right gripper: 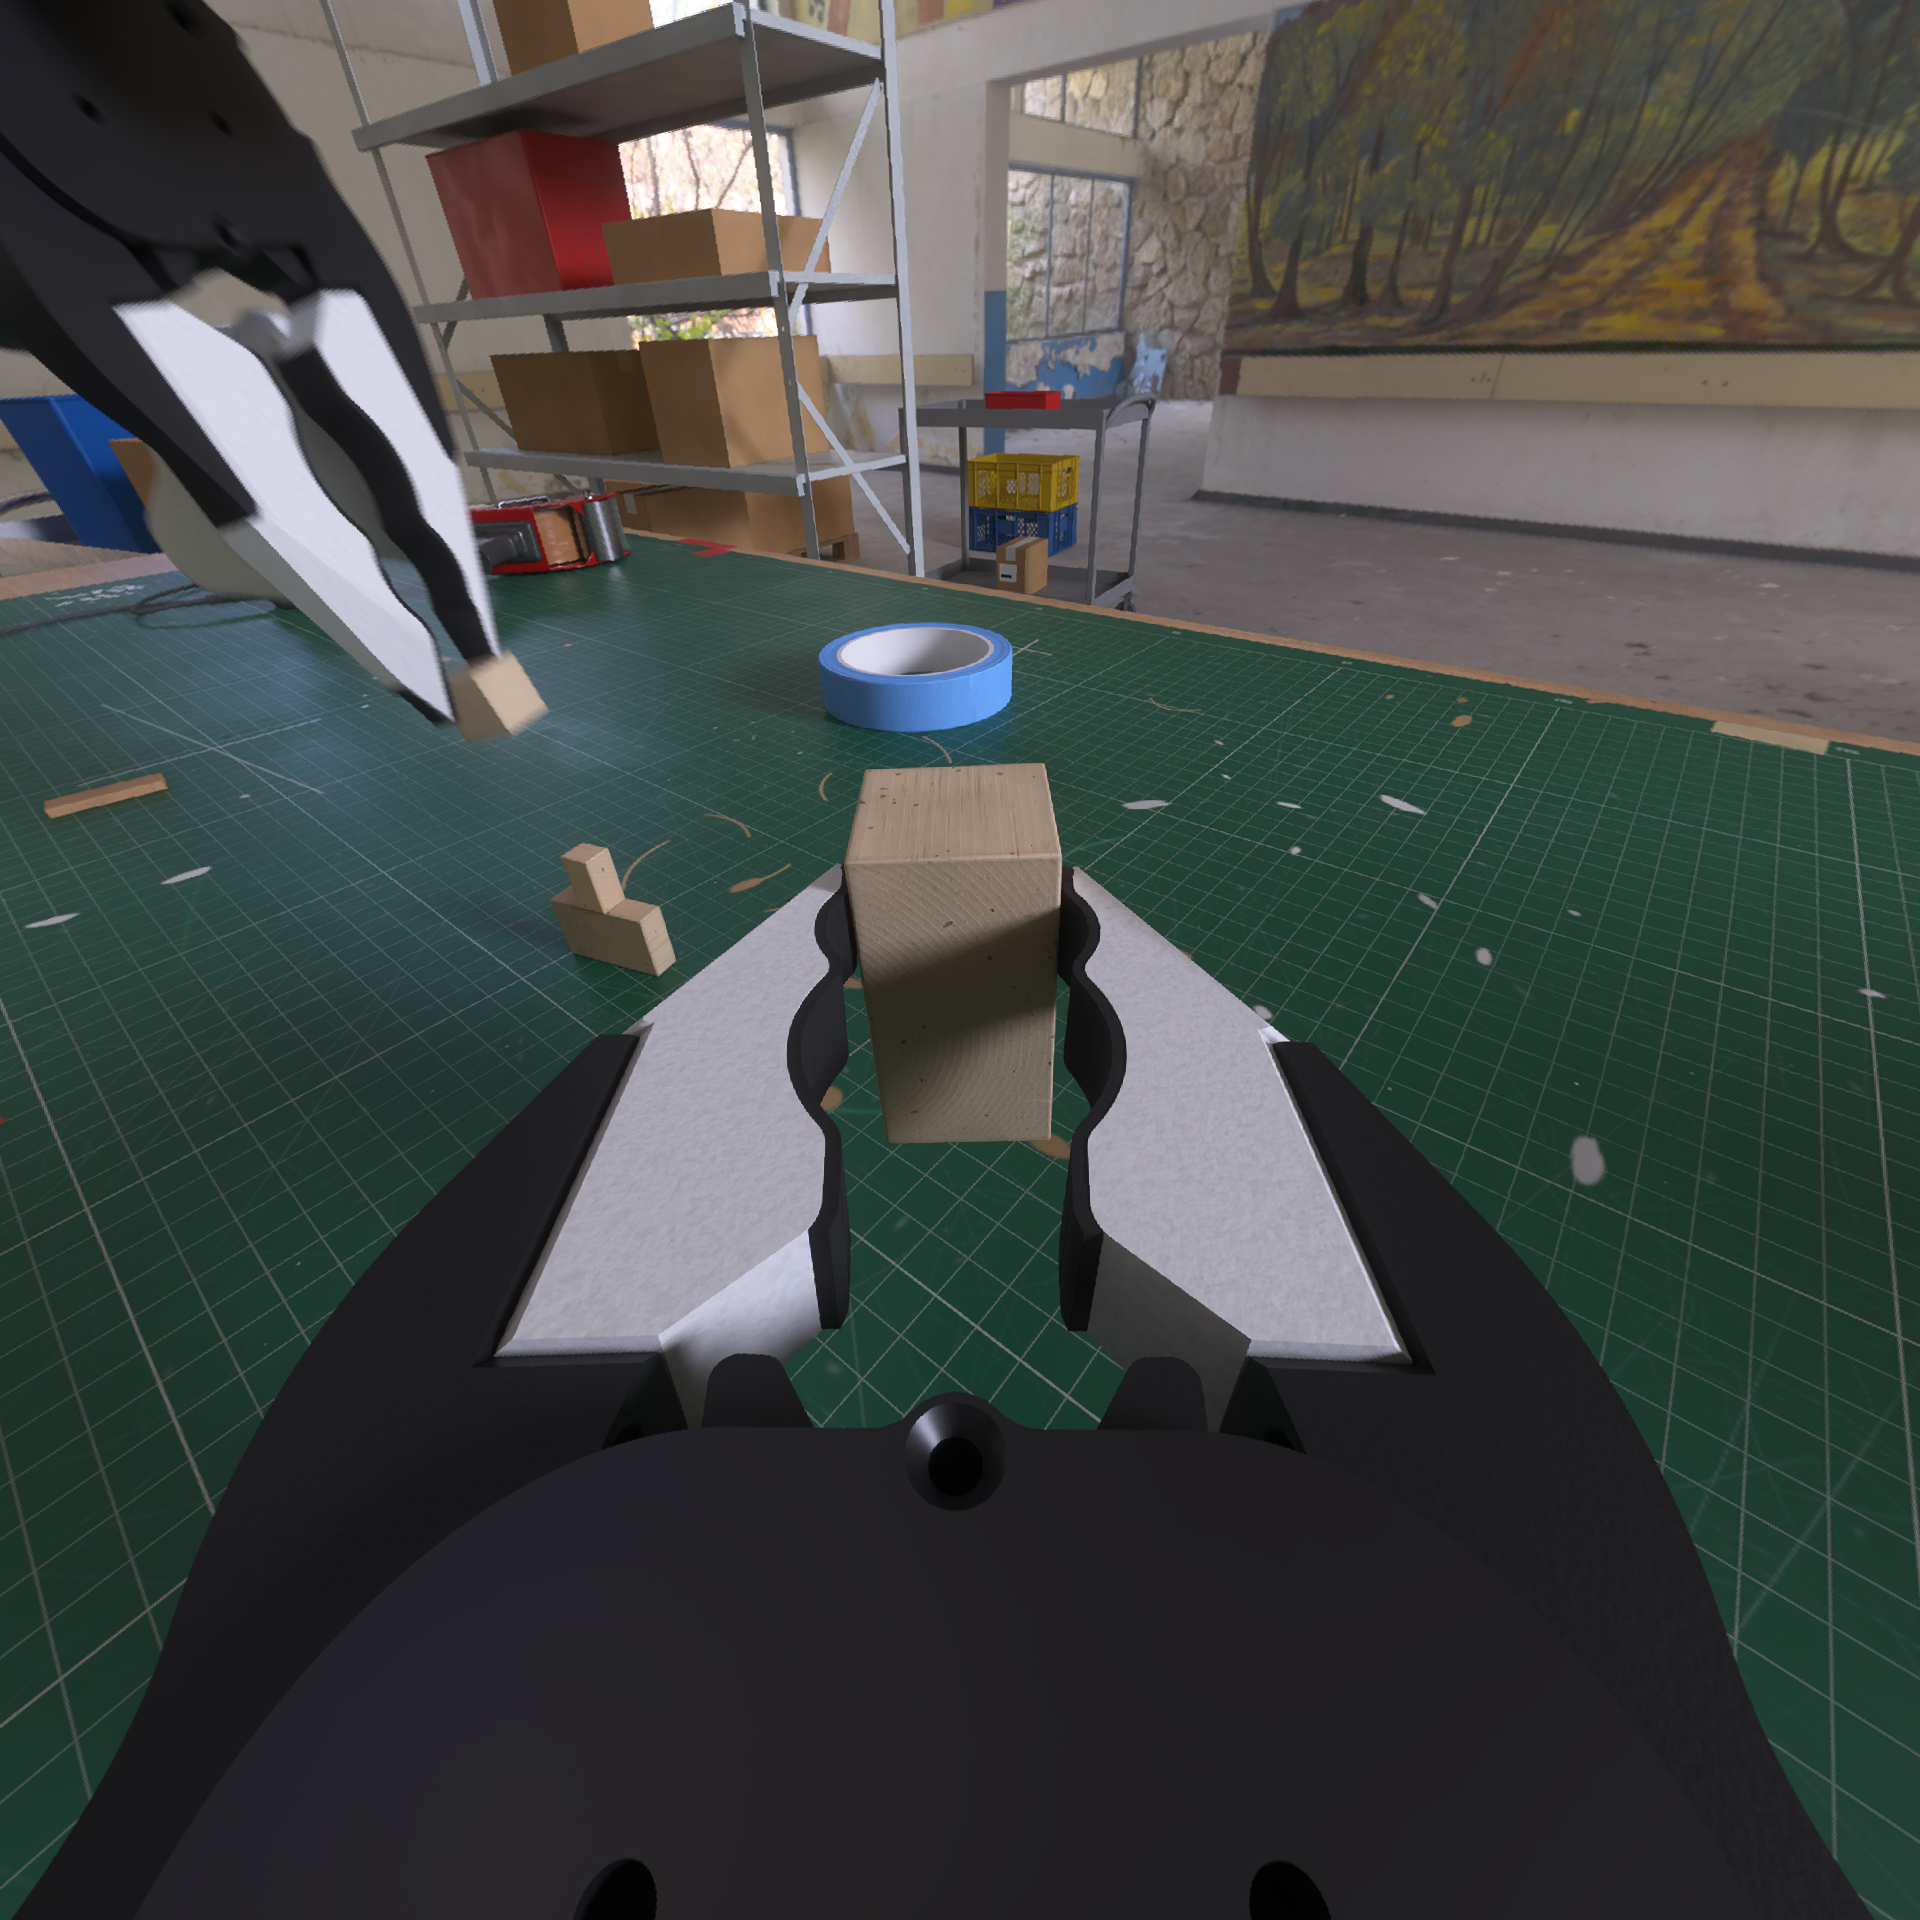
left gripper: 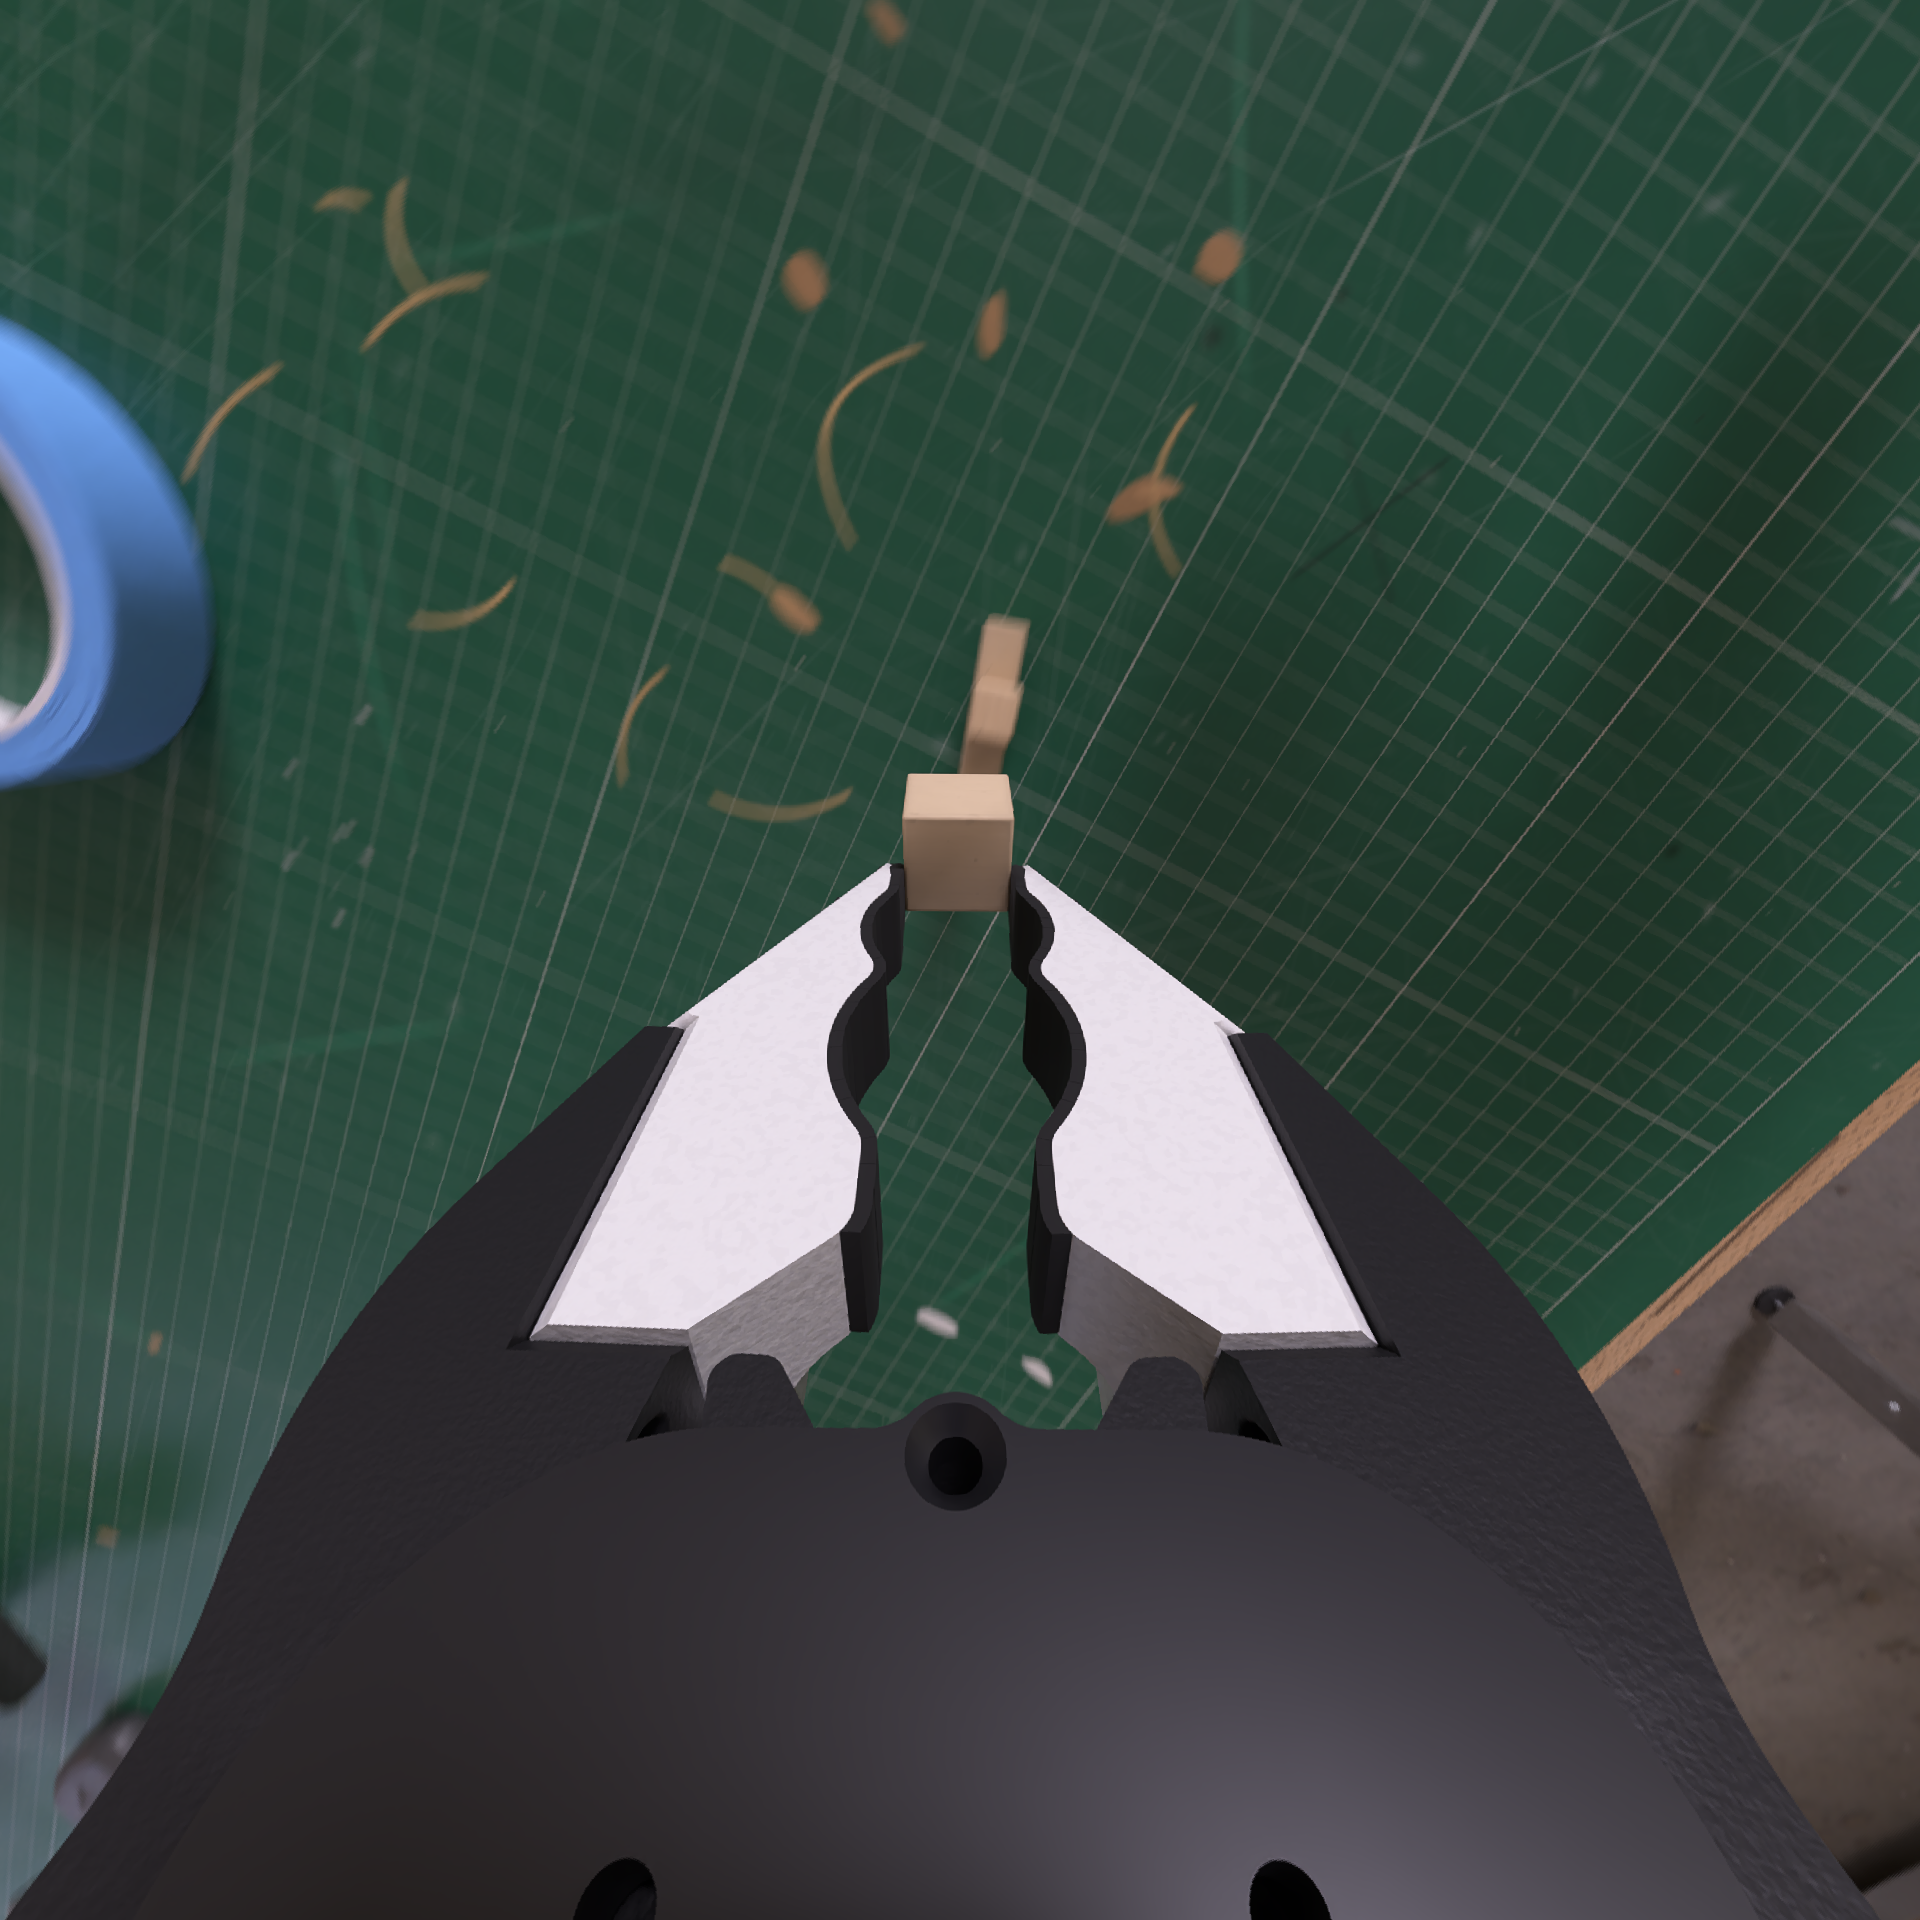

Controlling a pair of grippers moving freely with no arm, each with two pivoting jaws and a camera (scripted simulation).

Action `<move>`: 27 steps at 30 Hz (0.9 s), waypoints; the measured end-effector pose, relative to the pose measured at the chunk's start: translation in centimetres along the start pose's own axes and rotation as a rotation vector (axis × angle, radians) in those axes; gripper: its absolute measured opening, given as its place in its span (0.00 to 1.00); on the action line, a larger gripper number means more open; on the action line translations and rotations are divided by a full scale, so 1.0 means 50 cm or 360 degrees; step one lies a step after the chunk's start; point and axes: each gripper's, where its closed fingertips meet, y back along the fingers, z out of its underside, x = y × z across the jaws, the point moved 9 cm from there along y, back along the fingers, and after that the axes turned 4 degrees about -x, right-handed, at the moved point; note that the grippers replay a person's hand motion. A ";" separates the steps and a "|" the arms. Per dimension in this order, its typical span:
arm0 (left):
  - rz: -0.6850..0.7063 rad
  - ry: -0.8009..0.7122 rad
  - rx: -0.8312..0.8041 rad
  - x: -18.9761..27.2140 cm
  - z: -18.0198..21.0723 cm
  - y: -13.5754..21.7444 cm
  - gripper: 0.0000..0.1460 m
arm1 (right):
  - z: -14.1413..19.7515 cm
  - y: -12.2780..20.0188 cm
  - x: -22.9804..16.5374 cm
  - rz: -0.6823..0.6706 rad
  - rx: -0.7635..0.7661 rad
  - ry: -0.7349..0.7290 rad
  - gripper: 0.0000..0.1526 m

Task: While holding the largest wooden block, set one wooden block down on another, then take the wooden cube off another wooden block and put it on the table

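Both tools loaded — large block gripped, cube aloft

The right tool (right gripper: 956,925) clamps the largest wooden block (right gripper: 956,956) just above the table (right gripper: 1455,1195); the left tool (left gripper: 956,888) pinches the wooden cube (left gripper: 957,847) at its tips, in the air over two stacked small blocks (right gripper: 611,914). I judge the cube light, rigid and smooth — flat opposite faces suit the grip. A green gridded mat, blue tape roll (right gripper: 916,675); shelving beyond.
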 end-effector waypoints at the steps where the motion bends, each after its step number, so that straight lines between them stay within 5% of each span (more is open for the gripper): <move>1: 0.0034 -0.0034 -0.0004 0.008 -0.022 -0.020 0.13 | 0.000 0.000 0.000 -0.0001 -0.0001 0.0001 0.25; 13: 0.0091 -0.0167 -0.0202 0.035 -0.133 -0.174 0.13 | 0.000 -0.003 -0.002 -0.0022 -0.0021 0.0017 0.25; 24: 0.0105 -0.0181 -0.0248 0.036 -0.138 -0.189 0.13 | 0.000 -0.003 -0.001 -0.0020 -0.0022 0.0013 0.25; 27: 0.0083 -0.0174 -0.0209 0.038 -0.138 -0.184 0.23 | -0.001 -0.002 0.000 -0.0020 -0.0011 0.0004 0.25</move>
